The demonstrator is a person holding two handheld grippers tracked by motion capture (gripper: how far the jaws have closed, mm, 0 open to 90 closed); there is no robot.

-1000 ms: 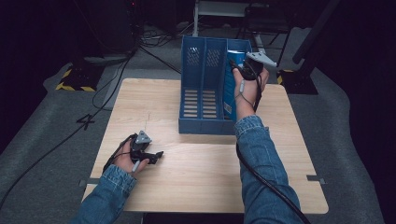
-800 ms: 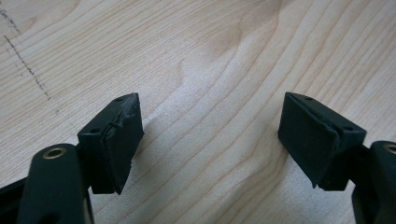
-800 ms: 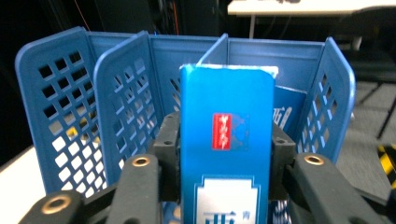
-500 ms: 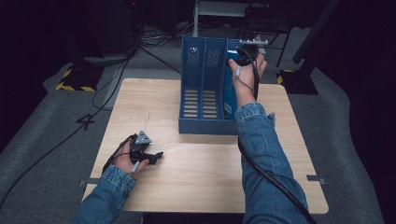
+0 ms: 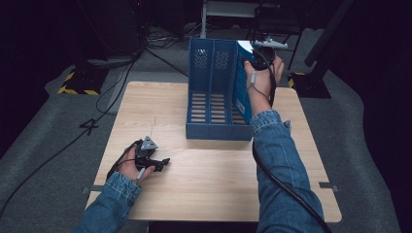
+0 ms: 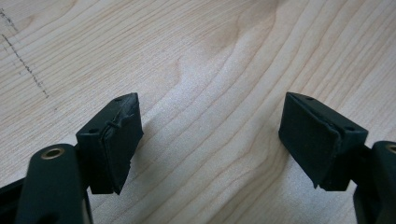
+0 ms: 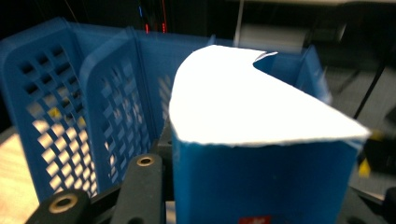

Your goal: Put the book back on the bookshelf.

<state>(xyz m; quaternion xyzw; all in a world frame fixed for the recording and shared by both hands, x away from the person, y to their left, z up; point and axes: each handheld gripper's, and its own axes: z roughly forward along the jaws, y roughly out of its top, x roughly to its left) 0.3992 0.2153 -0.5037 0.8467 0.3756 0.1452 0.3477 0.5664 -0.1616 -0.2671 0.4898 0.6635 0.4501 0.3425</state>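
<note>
The room beyond the table (image 5: pixel 214 194) is nearly black: only cables (image 5: pixel 121 73) on grey carpet, a yellow-and-black striped floor strip (image 5: pixel 73 82) at the far left and the legs of some frame at the back can be made out. The table is pale wood, with a faint pencil line near its middle, and its near edge is cut off by the 2 denim sleeves.

On the far half stands a blue file rack (image 5: pixel 214 92) with slotted floors and perforated back walls; its right compartment is mostly hidden behind the right forearm.

A blue book (image 7: pixel 261 154) with white page edges sits upright at that right compartment, raised above the rack's top. Its lower part is cut off, so I cannot tell whether it touches the rack.

The right gripper (image 5: pixel 257 56) is clamped on the book, having just closed further; its right jaw is hidden behind the cover.

The left gripper (image 6: pixel 210 140) rests low on the near left of the table, jaws wide apart with bare wood between them.
</note>
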